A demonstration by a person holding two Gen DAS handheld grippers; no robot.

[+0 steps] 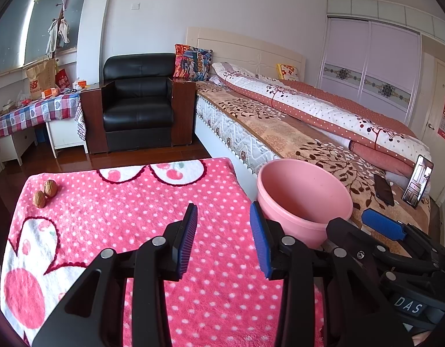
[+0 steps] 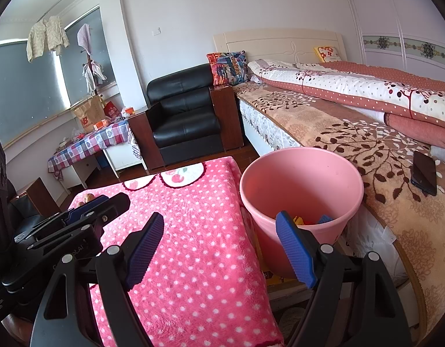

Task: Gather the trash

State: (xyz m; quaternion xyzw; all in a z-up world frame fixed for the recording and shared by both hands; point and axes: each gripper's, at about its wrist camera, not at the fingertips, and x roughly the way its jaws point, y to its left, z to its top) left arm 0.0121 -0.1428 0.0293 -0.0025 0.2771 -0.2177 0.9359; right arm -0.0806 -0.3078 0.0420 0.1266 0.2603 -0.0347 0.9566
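Note:
Two walnuts [image 1: 44, 192] lie side by side at the far left corner of the pink polka-dot blanket [image 1: 135, 202] that covers the table. A pink bucket [image 1: 303, 190] stands off the table's right edge, against the bed. In the right wrist view, small yellow and blue scraps [image 2: 299, 219] show low inside the bucket [image 2: 300, 179]. My left gripper [image 1: 224, 211] hovers open over the blanket with nothing between its fingers. My right gripper [image 2: 219, 219] is open and empty too, its right finger in front of the bucket's near rim. The left gripper [image 2: 86, 205] partly hides the walnuts [image 2: 88, 198] there.
A bed with a brown leaf-patterned cover [image 1: 294, 141] runs along the right. On it lie a dark phone [image 1: 383, 189] and a propped-up phone [image 1: 419, 180]. Beyond the table stand a black armchair [image 1: 138, 101] and a cluttered side table with a checkered cloth [image 1: 34, 110].

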